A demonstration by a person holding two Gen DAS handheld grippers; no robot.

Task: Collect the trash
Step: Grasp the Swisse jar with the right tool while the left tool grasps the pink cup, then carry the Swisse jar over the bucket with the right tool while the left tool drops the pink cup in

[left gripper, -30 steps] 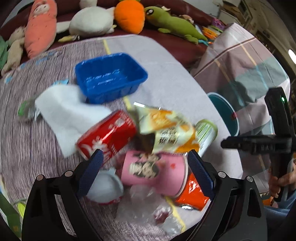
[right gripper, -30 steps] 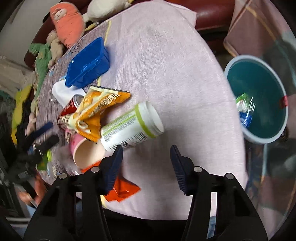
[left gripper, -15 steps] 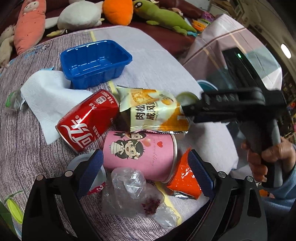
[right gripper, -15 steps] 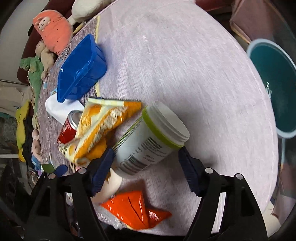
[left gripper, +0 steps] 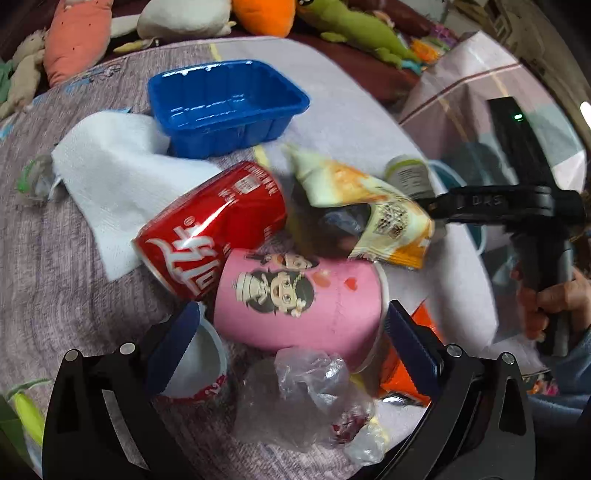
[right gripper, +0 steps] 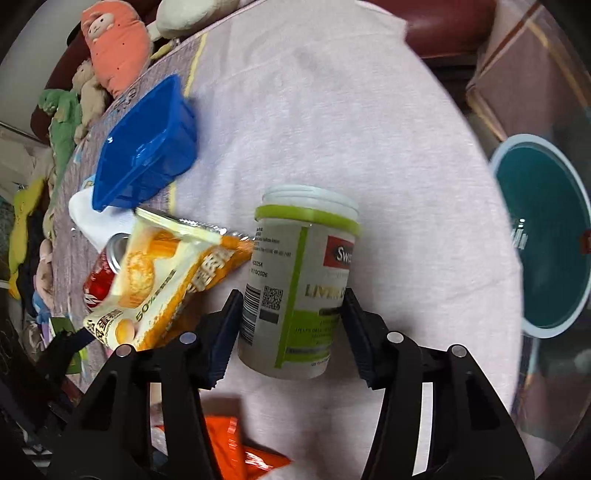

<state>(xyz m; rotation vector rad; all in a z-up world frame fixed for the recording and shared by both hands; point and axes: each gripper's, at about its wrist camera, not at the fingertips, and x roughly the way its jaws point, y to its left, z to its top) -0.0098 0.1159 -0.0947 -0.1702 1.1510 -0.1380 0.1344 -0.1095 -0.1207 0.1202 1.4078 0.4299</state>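
A pile of trash lies on the round clothed table. My left gripper (left gripper: pixel 290 336) hangs over it pointing down, jaws opening wide. A pink paper cup (left gripper: pixel 295 295) lies on its side between the fingertips, which stand clear of it. Beside the cup lie a red can (left gripper: pixel 214 225), a yellow snack bag (left gripper: pixel 369 206) and a clear plastic bag (left gripper: pixel 306 391). My right gripper (right gripper: pixel 290 325) is closing on a white bottle with a green lid (right gripper: pixel 295 280), and both pads touch its sides. The snack bag (right gripper: pixel 166 273) leans against that bottle.
A blue plastic tray (left gripper: pixel 221 107) and a white tissue (left gripper: pixel 110 177) lie further back. An orange wrapper (right gripper: pixel 229 443) sits near the table's front edge. A teal bin (right gripper: pixel 543 236) stands on the floor to the right. Plush toys (left gripper: pixel 177 18) line the sofa behind.
My left gripper has sunk closer to the pink cup. My right gripper slid over the bottle and its fingers came in on both sides. The snack bag shifted.
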